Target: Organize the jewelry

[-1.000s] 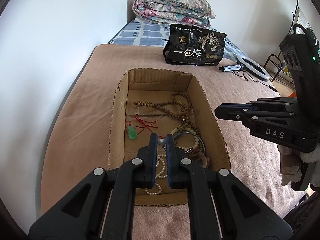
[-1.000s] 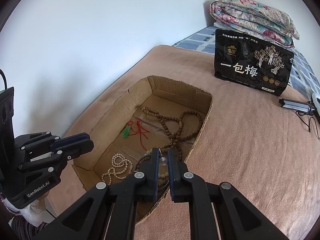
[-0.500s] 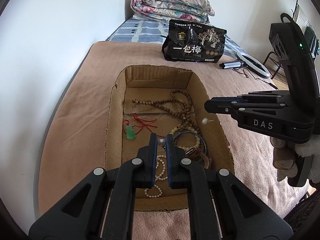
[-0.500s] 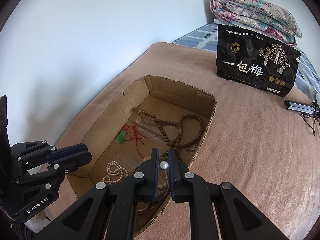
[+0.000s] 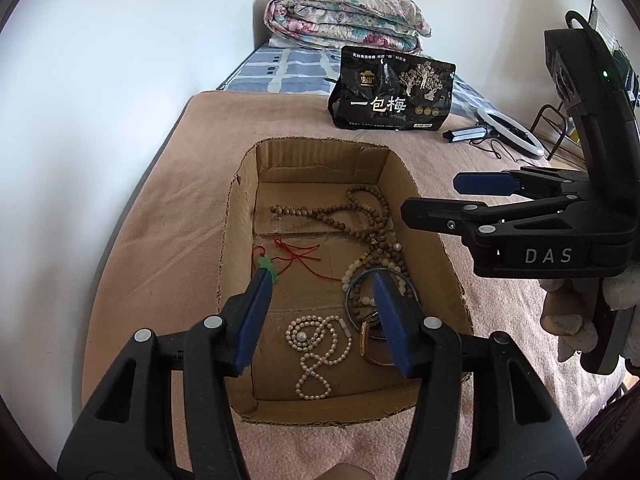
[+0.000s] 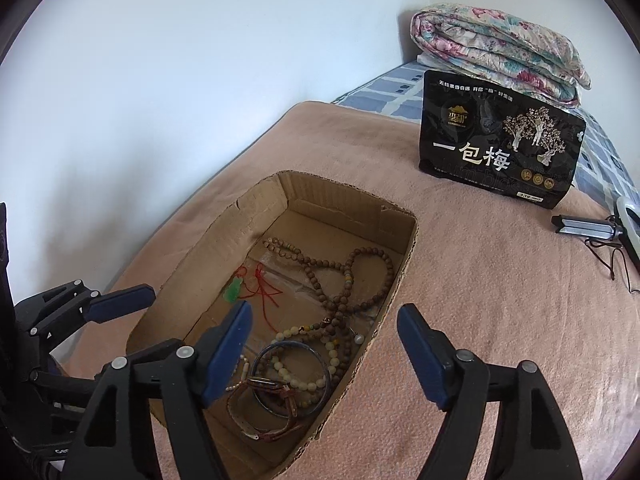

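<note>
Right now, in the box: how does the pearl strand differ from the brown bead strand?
The pearl strand is white with small beads; the brown bead strand is dark wood with bigger beads. The pearl strand is short and curled in loops near the box's near end; the brown bead strand is much longer and sprawls across the far half. Both lie loose on the box floor, held by neither gripper.

The left gripper's blue-padded finger (image 5: 256, 312) covers part of the green jade pendant on red cord (image 5: 269, 267). The other finger (image 5: 394, 320) hides part of the dark round bangle (image 5: 352, 286). The white ring light (image 6: 630, 228) is cut off at the right-wrist view's edge.
</note>
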### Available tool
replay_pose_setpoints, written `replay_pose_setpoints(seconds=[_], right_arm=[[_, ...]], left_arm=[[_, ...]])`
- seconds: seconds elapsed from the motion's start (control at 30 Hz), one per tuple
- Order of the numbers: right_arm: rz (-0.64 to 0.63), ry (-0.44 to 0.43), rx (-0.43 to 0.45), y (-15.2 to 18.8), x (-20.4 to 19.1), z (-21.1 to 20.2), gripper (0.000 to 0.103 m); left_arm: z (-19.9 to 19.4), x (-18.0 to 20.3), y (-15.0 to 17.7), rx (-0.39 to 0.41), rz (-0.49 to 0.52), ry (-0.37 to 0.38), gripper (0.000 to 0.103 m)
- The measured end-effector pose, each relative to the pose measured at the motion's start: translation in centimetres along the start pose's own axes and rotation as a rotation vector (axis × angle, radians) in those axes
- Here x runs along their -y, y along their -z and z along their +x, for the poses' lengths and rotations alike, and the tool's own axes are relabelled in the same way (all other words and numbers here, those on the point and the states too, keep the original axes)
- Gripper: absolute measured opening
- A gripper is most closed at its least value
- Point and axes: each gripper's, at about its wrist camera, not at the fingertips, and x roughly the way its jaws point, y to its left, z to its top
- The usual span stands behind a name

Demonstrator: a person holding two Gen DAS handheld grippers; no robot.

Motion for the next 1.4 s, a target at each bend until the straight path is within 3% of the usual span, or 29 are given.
replay_pose_setpoints(seconds=[0.17, 0.9, 1.4], right_arm=[[0.005, 0.009, 0.004, 0.0, 0.1, -0.2, 0.085], [0.004, 0.02, 0.039, 0.3, -0.2, -2.9, 0.085], [0.052, 0.072, 0.124, 2.3, 1.6, -10.2, 0.091]], left_arm=[[0.0, -0.1, -0.1, -0.002, -0.005, -0.004, 0.054], [-2.4, 0.9, -0.5, 0.041, 0.018, -0.014, 0.054], [-7.7, 3.9, -1.5, 0.146, 0.036, -0.017, 0.054]])
